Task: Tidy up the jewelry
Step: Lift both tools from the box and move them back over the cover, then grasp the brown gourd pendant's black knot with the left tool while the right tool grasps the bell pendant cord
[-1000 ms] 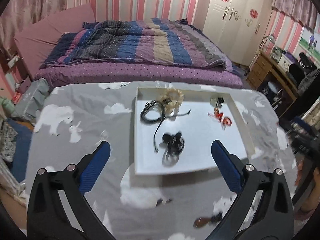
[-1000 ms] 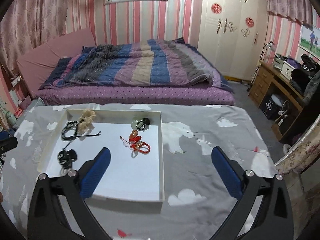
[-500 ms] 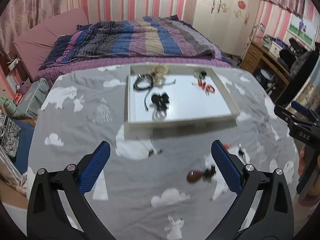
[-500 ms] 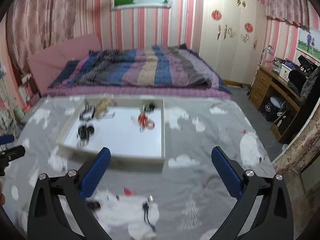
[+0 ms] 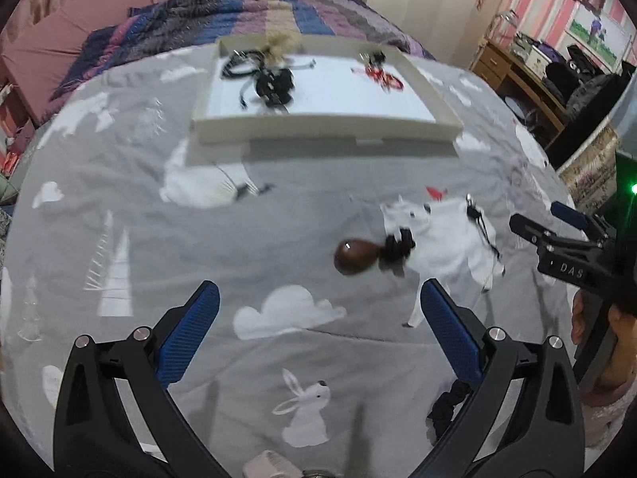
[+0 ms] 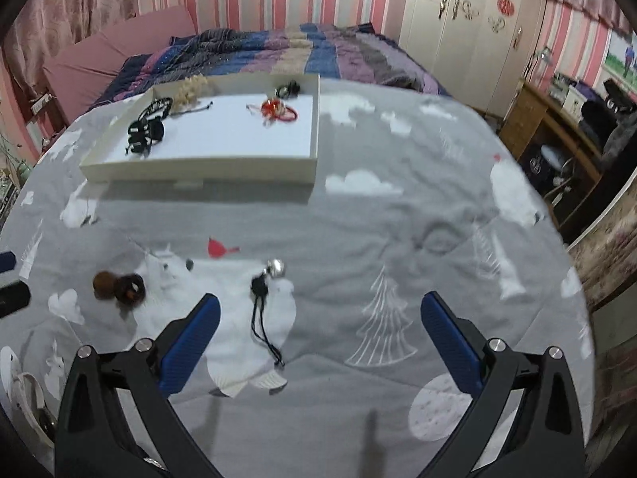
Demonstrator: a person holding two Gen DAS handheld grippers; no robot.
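Left wrist view: left gripper is hovering over the grey printed cloth, blue pads spread wide, nothing between them. Bare cloth is lying between the pads. Just beyond the right pad, a brown bead piece with dark loop is resting on a white bear print. A black cord with a small bell is lying to its right, apart from it. The right gripper's body is showing at the right edge of this view, with a hand under it.

Right wrist view: right gripper is also hanging wide open, empty. The black cord with bell is sitting just beside its left pad, not touching. The brown bead piece is further left. Right of the cord, the cloth is running open and bare out to the table's rounded edge.

Farther out, an open strip of cloth is separating the loose pieces from the white tray, its near wall facing both grippers. Inside the tray: black cords and a dark clump at left, a red string piece at centre right, a pale beaded item and a small dark piece by the far wall. The tray's middle and near floor are lying bare. Beyond the tray, a bed with striped quilt.
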